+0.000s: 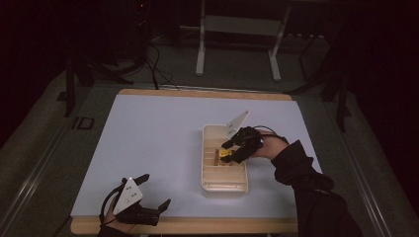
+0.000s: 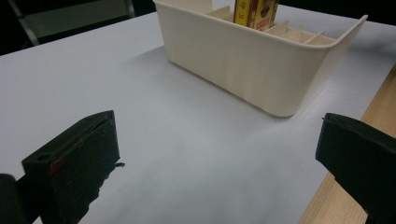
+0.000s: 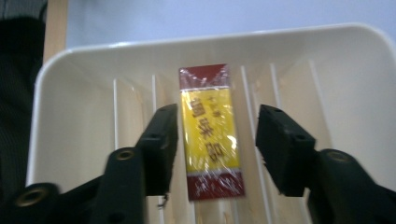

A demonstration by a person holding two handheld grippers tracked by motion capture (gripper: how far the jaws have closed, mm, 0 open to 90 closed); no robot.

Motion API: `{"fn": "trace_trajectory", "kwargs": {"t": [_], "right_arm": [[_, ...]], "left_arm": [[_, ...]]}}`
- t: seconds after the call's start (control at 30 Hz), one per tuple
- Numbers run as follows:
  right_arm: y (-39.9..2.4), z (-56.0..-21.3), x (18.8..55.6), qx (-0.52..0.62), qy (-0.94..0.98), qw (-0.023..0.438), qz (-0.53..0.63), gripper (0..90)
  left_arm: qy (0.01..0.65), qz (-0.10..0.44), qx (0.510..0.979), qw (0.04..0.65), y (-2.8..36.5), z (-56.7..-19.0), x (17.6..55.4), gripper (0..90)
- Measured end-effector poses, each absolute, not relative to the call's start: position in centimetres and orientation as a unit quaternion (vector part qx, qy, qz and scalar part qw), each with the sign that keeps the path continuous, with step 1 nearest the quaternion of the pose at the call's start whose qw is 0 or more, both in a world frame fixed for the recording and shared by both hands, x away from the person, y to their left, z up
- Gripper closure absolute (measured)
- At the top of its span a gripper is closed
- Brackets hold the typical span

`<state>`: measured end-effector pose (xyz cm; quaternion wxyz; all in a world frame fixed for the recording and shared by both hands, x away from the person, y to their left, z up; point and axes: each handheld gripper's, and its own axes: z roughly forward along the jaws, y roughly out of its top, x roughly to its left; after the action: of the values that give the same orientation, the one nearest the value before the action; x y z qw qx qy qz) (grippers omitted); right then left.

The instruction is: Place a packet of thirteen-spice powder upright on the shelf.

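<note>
A cream slotted bin (image 1: pixel 205 168) stands on the white sheet right of the middle. A yellow and red wrapped pack (image 1: pixel 225 156) stands in one of its slots. My right gripper (image 1: pixel 232 150) reaches into the bin from the right. In the right gripper view its jaws (image 3: pixel 217 140) stand apart on either side of the pack (image 3: pixel 212 130), with a gap on the right side. My left gripper (image 1: pixel 157 189) rests at the table's front left, wide open and holding nothing. The left gripper view looks between its jaws (image 2: pixel 215 158) at the bin (image 2: pixel 243 60) and the pack's top (image 2: pixel 254 11).
The white sheet (image 1: pixel 148 143) covers a wooden table whose edge (image 1: pixel 197 226) runs along the front. A metal stand (image 1: pixel 237 29) rises behind the table, with cables on the floor. A dark sleeve (image 1: pixel 306 182) comes in at the lower right.
</note>
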<state>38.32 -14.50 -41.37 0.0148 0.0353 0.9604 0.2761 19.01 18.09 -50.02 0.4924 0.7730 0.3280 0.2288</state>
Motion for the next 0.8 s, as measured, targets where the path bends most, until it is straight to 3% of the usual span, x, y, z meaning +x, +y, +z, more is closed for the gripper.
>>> {"fn": "trace_trajectory", "kwargs": {"t": [0.33,0.47,0.8], "right_arm": [[-17.6,-39.1,38.7,0.099,0.943,0.043,0.316,19.7],[-18.9,-38.7,38.8,0.13,0.931,0.051,0.338,12.9],[-23.1,-39.2,38.6,0.206,0.895,0.095,0.384,11.4]], "left_arm": [[0.328,0.229,0.773,0.492,18.1,-50.0,18.9,0.0],[0.328,0.229,0.773,0.492,18.1,-50.0,18.9,0.0],[0.328,0.228,0.773,0.493,18.1,-50.0,19.0,0.0]]}}
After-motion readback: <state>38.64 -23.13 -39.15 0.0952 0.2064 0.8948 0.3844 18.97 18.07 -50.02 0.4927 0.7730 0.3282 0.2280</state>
